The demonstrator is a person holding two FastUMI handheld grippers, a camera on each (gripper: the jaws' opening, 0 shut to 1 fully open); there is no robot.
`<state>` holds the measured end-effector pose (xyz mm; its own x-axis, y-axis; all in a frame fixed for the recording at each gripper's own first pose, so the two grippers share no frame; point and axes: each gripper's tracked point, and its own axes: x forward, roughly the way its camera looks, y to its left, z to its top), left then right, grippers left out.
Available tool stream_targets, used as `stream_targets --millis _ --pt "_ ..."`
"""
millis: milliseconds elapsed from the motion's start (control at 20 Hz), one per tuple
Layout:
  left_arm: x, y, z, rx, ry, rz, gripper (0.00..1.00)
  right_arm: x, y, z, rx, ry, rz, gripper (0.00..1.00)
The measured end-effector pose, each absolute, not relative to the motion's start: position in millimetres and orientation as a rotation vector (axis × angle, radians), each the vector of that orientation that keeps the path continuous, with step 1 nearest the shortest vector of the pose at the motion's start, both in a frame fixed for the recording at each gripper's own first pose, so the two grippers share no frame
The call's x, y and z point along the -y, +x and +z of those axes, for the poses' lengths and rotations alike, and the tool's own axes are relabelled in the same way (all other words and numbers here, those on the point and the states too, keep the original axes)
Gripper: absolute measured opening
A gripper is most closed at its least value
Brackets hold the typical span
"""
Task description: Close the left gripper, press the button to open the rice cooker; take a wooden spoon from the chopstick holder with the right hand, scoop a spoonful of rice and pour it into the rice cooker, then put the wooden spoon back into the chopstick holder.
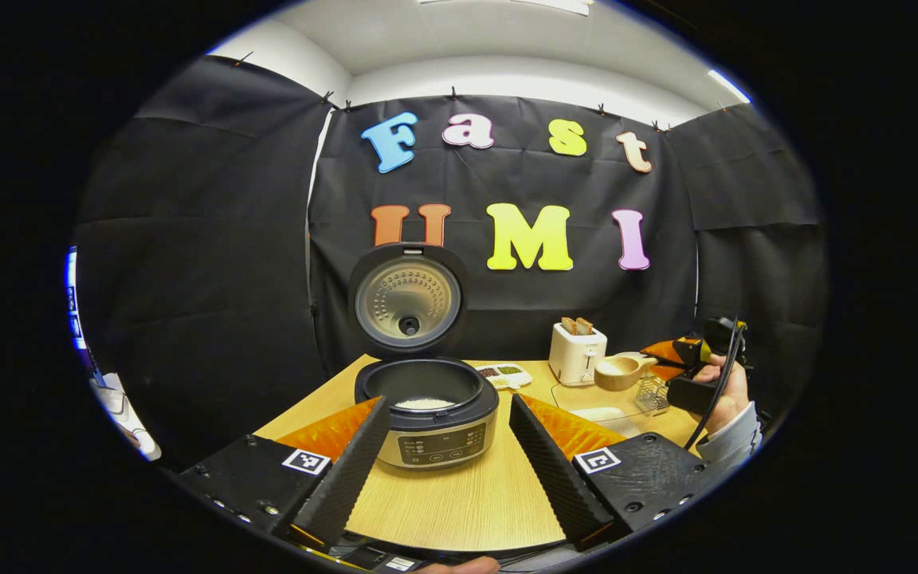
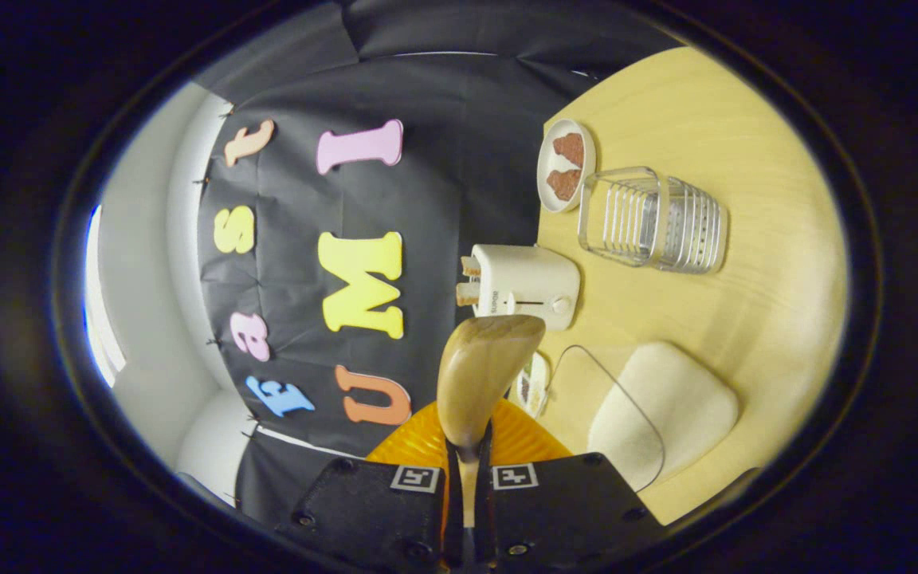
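Tabletop [image 2: 746, 263]; right tool [image 2: 467, 470] clamped on wooden spoon [image 2: 483, 375].

A staged recording booth, not a real kitchen: black cloth wall [image 1: 212, 263] clipped up under a white ceiling [image 1: 507, 48], around a wooden table [image 1: 467, 494] bearing a rice cooker [image 1: 427, 410], with a toaster [image 1: 577, 353] near the table's far edge.
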<state>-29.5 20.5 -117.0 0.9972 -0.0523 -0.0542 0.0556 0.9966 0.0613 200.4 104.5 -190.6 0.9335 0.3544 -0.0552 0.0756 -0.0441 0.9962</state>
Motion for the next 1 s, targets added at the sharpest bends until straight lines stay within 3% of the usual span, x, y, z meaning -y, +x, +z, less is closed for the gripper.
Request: stream_targets --millis 200,250,350,1000 --pt "-22.7 -31.6 -117.3 -0.06 0.081 -0.046 0.96 -135.1 193.6 -154.7 -0.366 1.67 0.333 0.11" --pt "-24.4 -33.2 -116.8 -0.059 0.083 -0.044 1.0 -141.3 191.3 -150.5 -0.375 1.654 0.349 0.11" --pt "-25.4 -37.5 -114.3 -0.052 0.087 -0.045 0.96 -147.5 190.9 -142.6 -0.369 1.619 0.358 0.11" --pt "-64.6 -59.8 -112.4 -0.027 0.053 -0.015 0.96 -268.7 211.7 -85.8 -0.378 1.334 0.448 0.1"
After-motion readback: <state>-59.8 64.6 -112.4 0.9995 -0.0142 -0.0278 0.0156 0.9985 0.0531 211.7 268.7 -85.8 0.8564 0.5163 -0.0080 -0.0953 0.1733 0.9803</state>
